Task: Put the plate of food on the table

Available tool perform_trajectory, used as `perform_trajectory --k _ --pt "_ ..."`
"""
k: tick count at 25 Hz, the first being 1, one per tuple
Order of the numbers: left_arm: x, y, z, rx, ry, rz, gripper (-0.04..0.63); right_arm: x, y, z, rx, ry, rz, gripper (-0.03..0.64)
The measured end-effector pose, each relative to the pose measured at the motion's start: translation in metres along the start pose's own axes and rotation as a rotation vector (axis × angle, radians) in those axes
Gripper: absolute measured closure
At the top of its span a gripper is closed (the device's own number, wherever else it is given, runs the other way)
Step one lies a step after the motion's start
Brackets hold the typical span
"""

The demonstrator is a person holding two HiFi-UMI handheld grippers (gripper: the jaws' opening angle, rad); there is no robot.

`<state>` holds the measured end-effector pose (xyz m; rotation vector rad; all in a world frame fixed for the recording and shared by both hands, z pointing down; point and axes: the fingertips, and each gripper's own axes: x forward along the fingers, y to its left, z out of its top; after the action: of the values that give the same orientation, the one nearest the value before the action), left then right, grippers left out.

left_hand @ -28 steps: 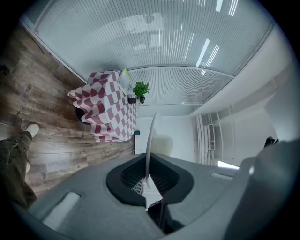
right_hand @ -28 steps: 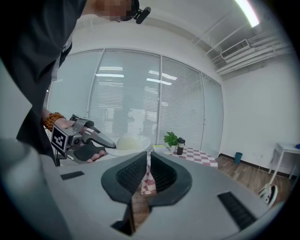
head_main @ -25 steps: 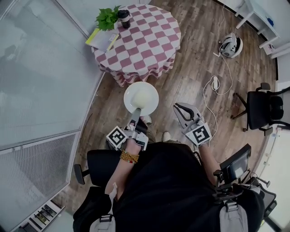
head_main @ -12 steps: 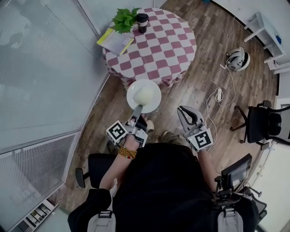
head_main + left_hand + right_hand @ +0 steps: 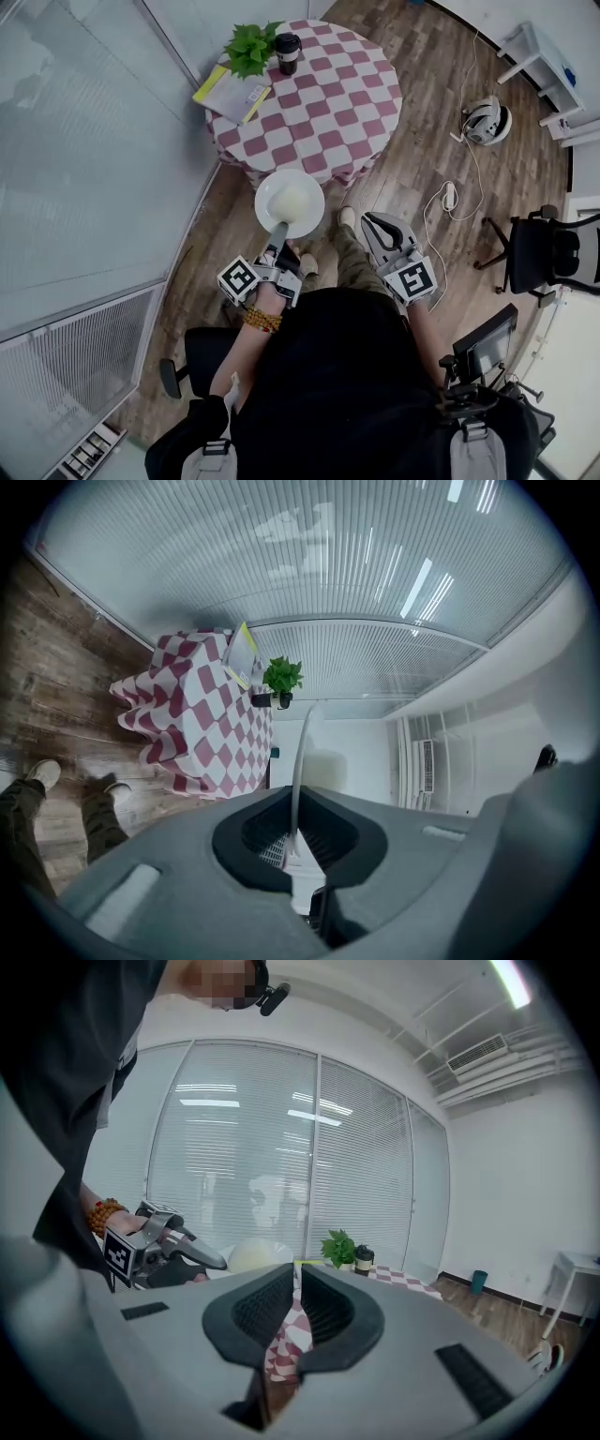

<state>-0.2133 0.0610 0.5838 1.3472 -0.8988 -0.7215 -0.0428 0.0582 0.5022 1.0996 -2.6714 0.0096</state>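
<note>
Left gripper (image 5: 279,231) pinches the round white ceramic plate (image 5: 267,208) by its near rim: stiff, slippery, probably tippy. Right gripper (image 5: 367,219) closed, empty.

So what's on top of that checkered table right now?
A potted plant, a dark lidded cup and a yellow booklet, near its far edge. The cloth covers the tabletop itself. The plate of food is not on it yet.

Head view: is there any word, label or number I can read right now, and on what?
No readable text.
Yellow book on the table: pale sticker, print too small.
Dark cup: any print too small.
Marker cubes: black-and-white squares only, no letters.
</note>
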Motion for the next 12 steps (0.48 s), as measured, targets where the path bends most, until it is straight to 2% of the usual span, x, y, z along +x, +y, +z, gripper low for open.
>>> perform_trajectory --k 5,9,12 --pt "0.016 0.003 0.014 0.009 -0.018 0.015 0.578 0.025 -0.021 -0.002 0.005 0.014 0.014 0.6" --pt "0.038 0.007 0.03 0.033 -0.052 0.033 0.578 0.051 -0.044 -0.009 0.019 -0.014 0.052 0.6" --pt "0.062 0.005 0.038 0.017 -0.08 0.05 0.578 0.069 -0.068 -0.015 0.033 0.014 0.075 0.6"
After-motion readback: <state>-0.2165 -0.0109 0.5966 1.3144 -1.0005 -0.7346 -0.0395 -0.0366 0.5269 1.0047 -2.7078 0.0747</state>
